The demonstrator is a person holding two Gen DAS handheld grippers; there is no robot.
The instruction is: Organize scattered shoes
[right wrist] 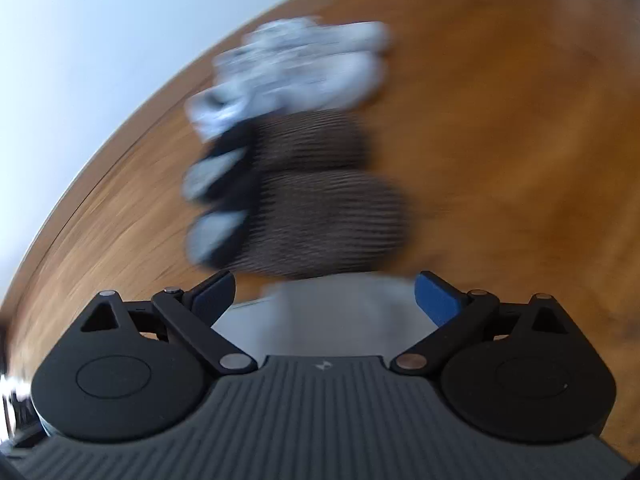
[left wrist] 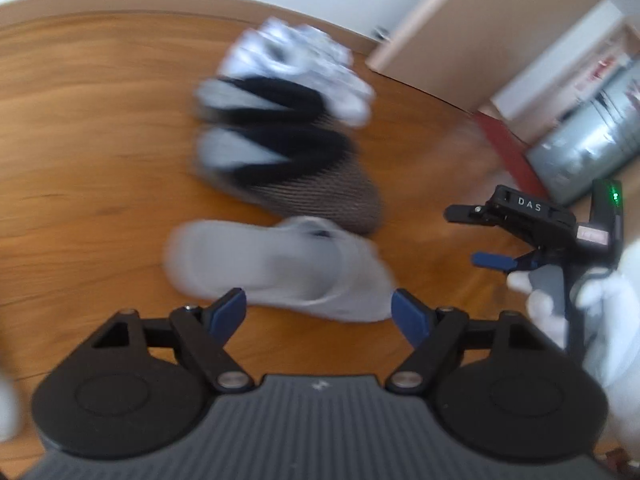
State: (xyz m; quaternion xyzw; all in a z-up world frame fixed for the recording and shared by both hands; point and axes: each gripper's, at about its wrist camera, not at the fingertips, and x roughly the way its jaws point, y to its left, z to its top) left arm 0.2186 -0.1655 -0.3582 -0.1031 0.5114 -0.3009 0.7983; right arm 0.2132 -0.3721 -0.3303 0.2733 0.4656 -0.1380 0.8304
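The shoes stand in a blurred row on the wooden floor (left wrist: 100, 140). A grey slipper (left wrist: 280, 268) lies nearest, just ahead of my left gripper (left wrist: 320, 310), which is open and empty. Behind it are two brown woven slippers with black and grey insides (left wrist: 280, 148), then white patterned sneakers (left wrist: 296, 64). To the right, a white-gloved hand (left wrist: 600, 308) holds my right gripper (left wrist: 474, 236), open with only floor between its fingers. In the right wrist view, my right gripper (right wrist: 326, 294) hangs open over the grey slipper (right wrist: 336, 316). Beyond are the brown slippers (right wrist: 320, 220) and the sneakers (right wrist: 304, 64).
A pale wall with a skirting board (left wrist: 120, 0) runs behind the row. At the right stand a beige panel (left wrist: 460, 40), a red strip (left wrist: 508, 152) on the floor and a grey container (left wrist: 580, 152). Bare floor (right wrist: 520, 140) lies to the right of the shoes.
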